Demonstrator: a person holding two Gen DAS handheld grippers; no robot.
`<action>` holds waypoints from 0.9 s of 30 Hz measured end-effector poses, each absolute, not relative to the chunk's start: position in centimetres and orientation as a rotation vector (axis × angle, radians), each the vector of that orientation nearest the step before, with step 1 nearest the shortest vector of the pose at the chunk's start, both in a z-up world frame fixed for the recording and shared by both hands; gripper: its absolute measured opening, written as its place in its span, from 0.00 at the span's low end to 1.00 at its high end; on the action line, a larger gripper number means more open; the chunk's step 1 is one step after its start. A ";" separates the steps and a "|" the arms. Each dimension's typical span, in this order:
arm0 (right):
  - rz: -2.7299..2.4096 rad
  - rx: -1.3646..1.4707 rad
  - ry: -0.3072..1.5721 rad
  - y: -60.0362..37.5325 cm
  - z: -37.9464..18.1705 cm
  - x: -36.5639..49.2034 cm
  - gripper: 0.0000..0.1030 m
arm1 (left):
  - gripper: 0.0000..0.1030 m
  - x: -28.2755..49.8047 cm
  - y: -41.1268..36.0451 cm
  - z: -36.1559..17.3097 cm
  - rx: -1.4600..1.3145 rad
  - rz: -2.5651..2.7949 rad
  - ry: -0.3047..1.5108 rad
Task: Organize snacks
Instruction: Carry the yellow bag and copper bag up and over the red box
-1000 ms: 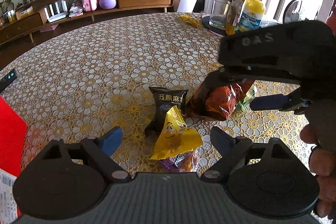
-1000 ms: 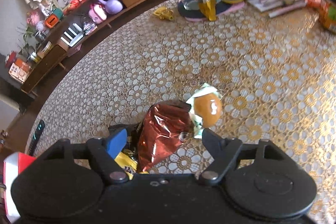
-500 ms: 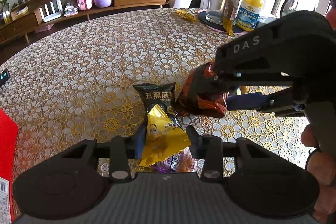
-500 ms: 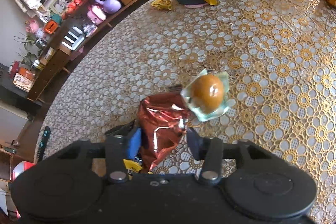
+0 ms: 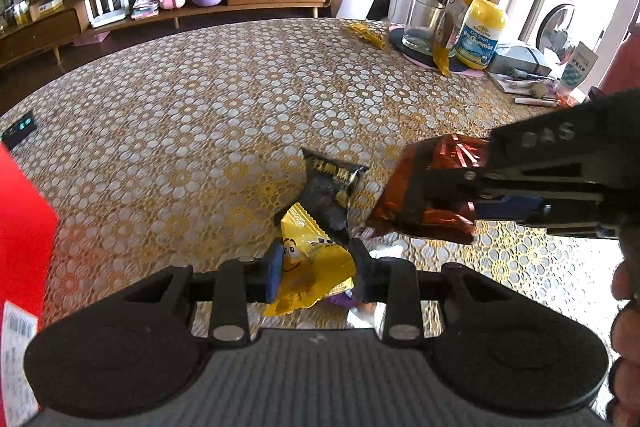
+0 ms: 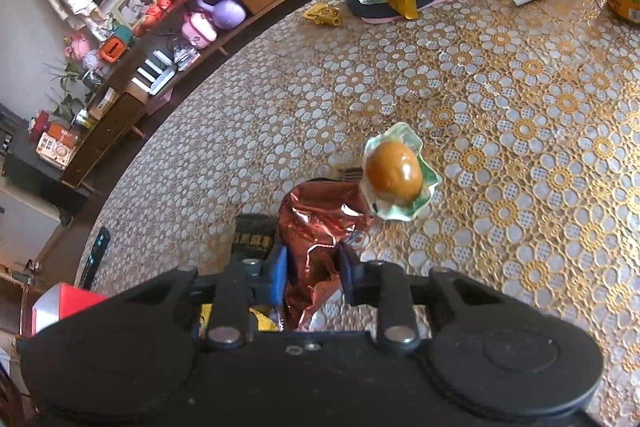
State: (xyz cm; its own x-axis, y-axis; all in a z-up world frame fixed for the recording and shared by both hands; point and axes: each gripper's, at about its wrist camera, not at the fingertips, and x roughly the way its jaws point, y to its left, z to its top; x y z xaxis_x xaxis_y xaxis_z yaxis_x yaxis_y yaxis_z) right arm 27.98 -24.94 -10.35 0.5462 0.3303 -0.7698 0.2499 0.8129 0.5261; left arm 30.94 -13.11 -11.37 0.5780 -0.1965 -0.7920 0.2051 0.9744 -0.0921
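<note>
Left gripper (image 5: 314, 267): jaws have just been closing and now pinch the yellow candy pouch (image 5: 310, 269) at its lower half, blue pad on one side, dark pad on the other. The pouch crumples between them, which suggests a firm hold meant for lifting it out of the pile.

Left wrist view, remaining items. Black sachet (image 5: 334, 187): lying on the patterned tablecloth (image 5: 180, 131) just beyond the pouch, free of both tools. Purple wrapper (image 5: 342, 299): partly hidden under the pouch, contents unclear. Right gripper (image 5: 432, 205): enters from the right, clamped on the red foil bag (image 5: 424, 171), which appears raised clear of the cloth. Red box (image 5: 24, 223): at the left edge, probably where the snacks are to go, though that is a guess. Bare fingers (image 5: 624, 327) show at the right edge.

Right wrist view. Right gripper (image 6: 312, 273): jaws have just been closing; both pads press into the red foil bag (image 6: 320, 223) near its lower seam, the foil buckled between them. Wrapped egg (image 6: 396, 173): on the cloth, touching or just beside the bag's upper corner, not gripped. Black sachet (image 6: 254, 237): left of the bag, loose. One snack per tool suggests both are to be carried off together.
</note>
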 end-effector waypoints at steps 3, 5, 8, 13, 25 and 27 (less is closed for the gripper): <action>0.073 0.626 1.006 -24.7 -9.4 26.6 0.25 | 0.32 29.7 -12.4 -10.8 -0.001 -0.245 0.925; 0.086 0.614 1.003 -24.5 -8.8 25.8 0.25 | 0.32 28.9 -12.1 -10.5 -0.006 -0.248 0.928; 0.107 0.584 1.003 -24.1 -7.9 24.2 0.25 | 0.32 27.6 -11.5 -10.0 -0.022 -0.257 0.934; 0.127 0.529 0.979 -23.3 -6.4 21.9 0.25 | 0.32 25.7 -10.3 -9.1 -0.029 -0.252 0.939; 0.177 0.425 0.934 -22.0 -2.2 17.3 0.24 | 0.32 21.8 -7.8 -6.1 -0.037 -0.264 0.936; 0.194 0.407 0.926 -21.5 -1.4 16.7 0.24 | 0.32 21.1 -7.4 -5.3 -0.038 -0.266 0.931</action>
State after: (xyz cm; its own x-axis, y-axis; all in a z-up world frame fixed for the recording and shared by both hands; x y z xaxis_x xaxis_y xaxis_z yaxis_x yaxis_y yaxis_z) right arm 16.65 -21.50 -1.36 0.5903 0.3341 -0.7348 0.0105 0.9070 0.4209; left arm 21.14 -7.38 -5.32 0.5665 -0.2425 -0.7876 0.2094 0.9667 -0.1470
